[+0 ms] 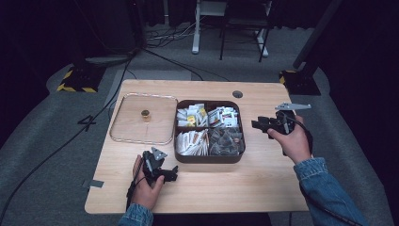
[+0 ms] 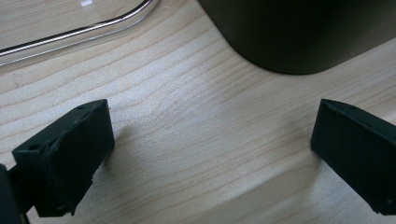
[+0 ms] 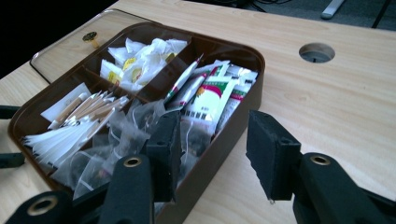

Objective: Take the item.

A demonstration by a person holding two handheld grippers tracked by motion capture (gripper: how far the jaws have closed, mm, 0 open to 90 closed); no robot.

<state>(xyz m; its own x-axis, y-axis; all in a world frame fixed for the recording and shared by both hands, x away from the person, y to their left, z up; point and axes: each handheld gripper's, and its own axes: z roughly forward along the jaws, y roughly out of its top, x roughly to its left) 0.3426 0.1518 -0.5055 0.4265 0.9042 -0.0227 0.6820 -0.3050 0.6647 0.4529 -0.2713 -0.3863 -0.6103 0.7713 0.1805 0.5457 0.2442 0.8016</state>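
Note:
A brown four-compartment box stands mid-table and holds white sachets, printed packets, flat white paper packets and translucent tea bags. My left gripper lies low on the wood just in front of the box's near-left corner, open, with bare table between its jaws. My right gripper hovers at the box's right side, open. One of its jaws is over the tea bags, the other is outside the box wall, and nothing is gripped.
A clear lid with a brass knob lies flat to the left of the box; its edge is close to my left gripper. A cable hole sits behind the box. Grey tape marks the table's left edge.

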